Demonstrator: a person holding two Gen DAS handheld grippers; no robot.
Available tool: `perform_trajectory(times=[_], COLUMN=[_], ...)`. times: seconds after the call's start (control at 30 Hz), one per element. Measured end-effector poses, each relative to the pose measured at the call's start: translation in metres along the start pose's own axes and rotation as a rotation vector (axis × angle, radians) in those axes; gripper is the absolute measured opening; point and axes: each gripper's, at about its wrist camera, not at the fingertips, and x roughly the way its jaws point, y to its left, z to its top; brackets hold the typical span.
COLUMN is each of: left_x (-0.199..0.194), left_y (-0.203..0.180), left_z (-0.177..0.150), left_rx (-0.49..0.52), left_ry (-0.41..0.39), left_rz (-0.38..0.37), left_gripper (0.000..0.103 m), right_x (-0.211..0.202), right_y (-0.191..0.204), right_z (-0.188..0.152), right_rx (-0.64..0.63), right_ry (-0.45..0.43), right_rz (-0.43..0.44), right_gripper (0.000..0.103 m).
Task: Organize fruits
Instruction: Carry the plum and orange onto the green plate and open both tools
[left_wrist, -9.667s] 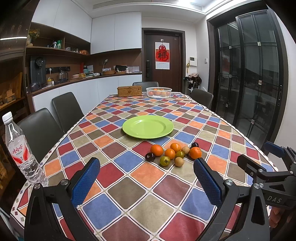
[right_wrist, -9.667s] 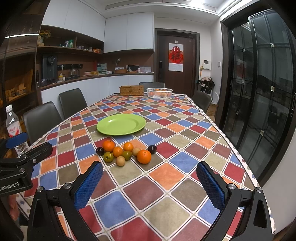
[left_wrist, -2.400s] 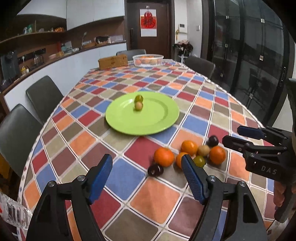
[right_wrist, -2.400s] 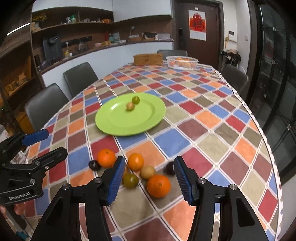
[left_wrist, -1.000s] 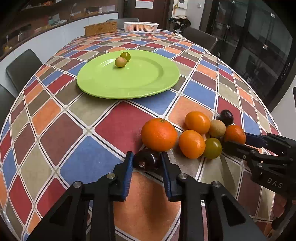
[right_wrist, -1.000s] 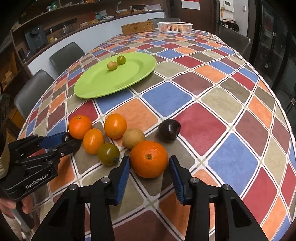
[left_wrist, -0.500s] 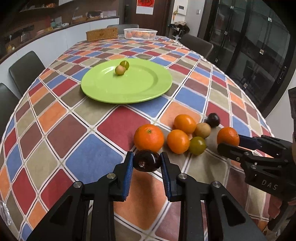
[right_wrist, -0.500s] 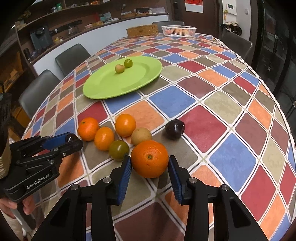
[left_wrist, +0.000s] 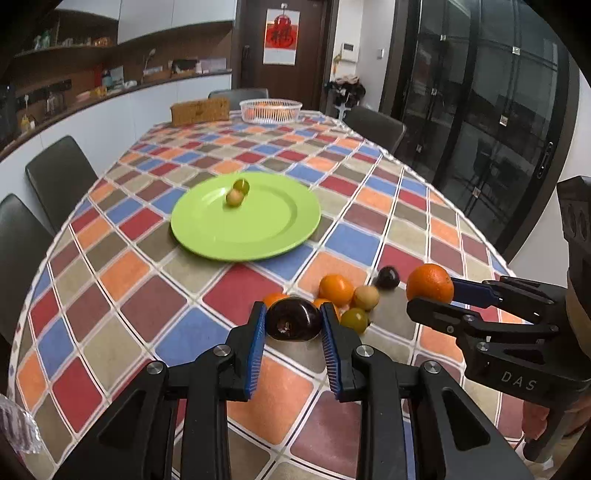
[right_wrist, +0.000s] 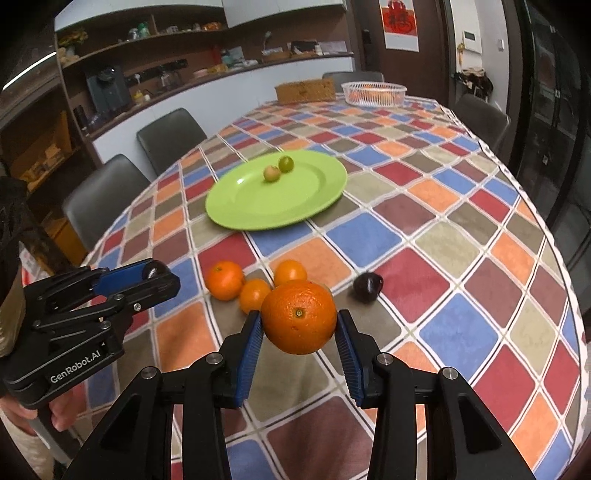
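My left gripper (left_wrist: 293, 325) is shut on a dark plum (left_wrist: 293, 318) and holds it above the checked tablecloth. My right gripper (right_wrist: 298, 330) is shut on a large orange (right_wrist: 298, 316), also lifted; the orange shows in the left wrist view (left_wrist: 429, 283). A green plate (left_wrist: 245, 216) lies farther back with a small green fruit (left_wrist: 241, 185) and a small tan fruit (left_wrist: 234, 198) on it. On the cloth lie oranges (right_wrist: 224, 279), a second dark plum (right_wrist: 366, 285), a tan fruit (left_wrist: 365, 297) and a green fruit (left_wrist: 354, 320).
A white basket (left_wrist: 270, 109) with fruit and a wicker box (left_wrist: 200, 110) stand at the far end of the table. Dark chairs (left_wrist: 59, 177) line both sides. The table edge (right_wrist: 561, 266) runs close on the right.
Both grippers have risen from the cloth with their fruits, the plum in the left and the large orange in the right. The fruit pile now lies farther below.
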Motion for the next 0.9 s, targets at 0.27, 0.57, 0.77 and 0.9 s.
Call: perform_trajectory(times=[0.27,0.57,0.77,0.9], left_x=[-0.015,-0.019,-0.012,0.000], left_y=[-0.004,-0.002,0.006,0.017], left_z=[0.019,0.043,0.063,0.076], left_rx=[0.025,0.032,0.034,0.024], left_ry=[-0.063,-0.118,-0.138,-0.123], left_rz=[0.002,0.018,0.022,0.019], left_gripper=[0.029,0.029,0.029,0.029], right_x=[-0.016,-0.020,-0.010,0.004], right_y=[0.005,0.012,0.016,0.018], right_z=[0.019,0.049,0.072,0.086], right_rx=[-0.021,-0.052,-0.082,-0.094], right_ry=[-0.066,-0.126,-0.138,-0.123], right_rz=[0.028,0.055,0.064,0.076], right_gripper=[0.041,0.041,0.041,0.041])
